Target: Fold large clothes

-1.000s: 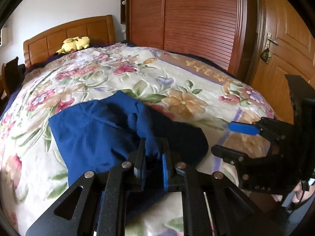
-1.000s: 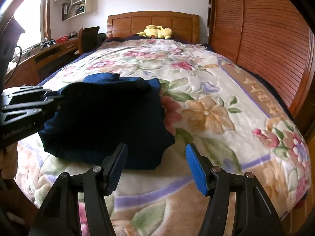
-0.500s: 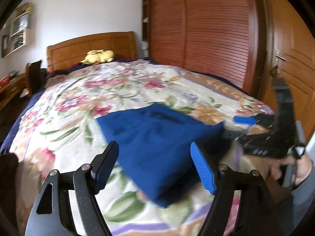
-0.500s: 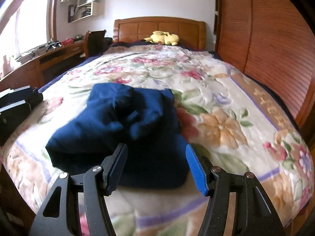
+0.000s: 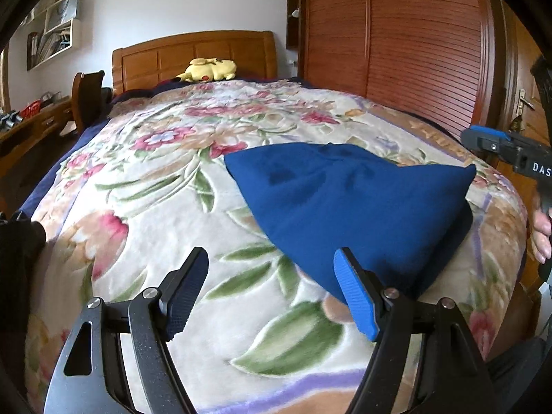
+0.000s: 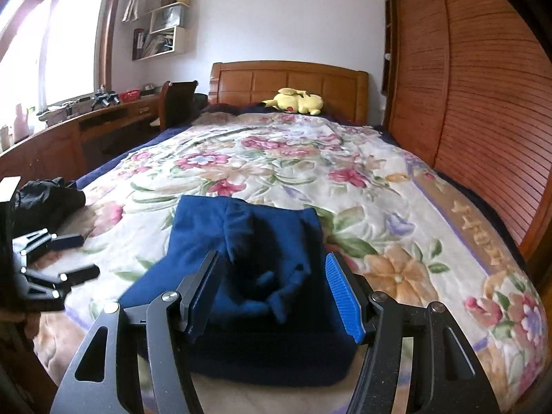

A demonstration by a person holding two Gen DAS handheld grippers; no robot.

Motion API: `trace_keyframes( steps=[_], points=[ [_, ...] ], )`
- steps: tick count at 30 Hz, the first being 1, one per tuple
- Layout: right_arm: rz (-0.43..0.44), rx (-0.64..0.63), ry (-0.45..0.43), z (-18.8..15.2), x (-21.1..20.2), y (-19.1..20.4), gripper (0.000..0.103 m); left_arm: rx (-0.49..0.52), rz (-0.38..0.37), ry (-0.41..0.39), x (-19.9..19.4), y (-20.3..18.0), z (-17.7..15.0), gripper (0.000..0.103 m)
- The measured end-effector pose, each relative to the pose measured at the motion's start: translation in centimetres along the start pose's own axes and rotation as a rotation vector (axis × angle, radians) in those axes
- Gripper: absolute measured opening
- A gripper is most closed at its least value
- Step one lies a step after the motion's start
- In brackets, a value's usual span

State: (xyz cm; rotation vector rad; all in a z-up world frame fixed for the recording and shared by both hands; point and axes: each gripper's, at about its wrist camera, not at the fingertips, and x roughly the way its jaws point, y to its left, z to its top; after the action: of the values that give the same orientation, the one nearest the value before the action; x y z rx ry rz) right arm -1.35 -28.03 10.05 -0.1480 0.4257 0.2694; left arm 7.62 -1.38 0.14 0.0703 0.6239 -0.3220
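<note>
A folded dark blue garment (image 5: 348, 203) lies on the floral bedspread (image 5: 165, 186) near the foot of the bed. My left gripper (image 5: 272, 293) is open and empty, just left of and in front of the garment. In the right wrist view the garment (image 6: 248, 276) lies as a thick bundle with a rumpled top. My right gripper (image 6: 272, 296) is open, and its jaws frame the bundle's near end without holding it. The right gripper also shows at the right edge of the left wrist view (image 5: 496, 145). The left gripper shows at the left edge of the right wrist view (image 6: 65, 258).
A yellow plush toy (image 6: 296, 101) lies by the wooden headboard (image 6: 286, 86). A slatted wooden wardrobe (image 6: 483, 96) runs along the bed's right side. A desk (image 6: 69, 131) and a chair (image 6: 176, 103) stand on the left. A black cloth (image 6: 48, 196) lies at the bed's left edge.
My left gripper let go of the blue garment, opened and drew back to the left. The garment dropped onto the bed as a folded bundle. My right gripper moved in over its near end.
</note>
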Motion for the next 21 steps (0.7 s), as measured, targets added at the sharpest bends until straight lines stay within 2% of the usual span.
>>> trace_keyframes(
  steps=[3, 11, 14, 18, 21],
  points=[
    [0.033, -0.026, 0.014, -0.1, 1.9, 1.2, 0.064, 0.005, 0.019, -0.003, -0.3, 0.2, -0.2, 0.076],
    [0.178, -0.017, 0.224, -2.8, 8.8, 1.6, 0.064, 0.005, 0.048, -0.021, -1.2, 0.5, -0.3, 0.076],
    [0.191, -0.029, 0.26, -4.1, 10.0, 1.6, 0.064, 0.009, 0.056, -0.019, -1.0, 0.3, -0.3, 0.076],
    [0.211, -0.02, 0.249, -4.4, 10.0, 1.1, 0.063, 0.006, 0.058, -0.014, -0.8, -0.1, -0.4, 0.076],
    [0.287, -0.013, 0.246, -4.7, 9.9, 0.7, 0.034, 0.006, 0.062, -0.008, -0.6, -0.3, -0.3, 0.076]
  ],
)
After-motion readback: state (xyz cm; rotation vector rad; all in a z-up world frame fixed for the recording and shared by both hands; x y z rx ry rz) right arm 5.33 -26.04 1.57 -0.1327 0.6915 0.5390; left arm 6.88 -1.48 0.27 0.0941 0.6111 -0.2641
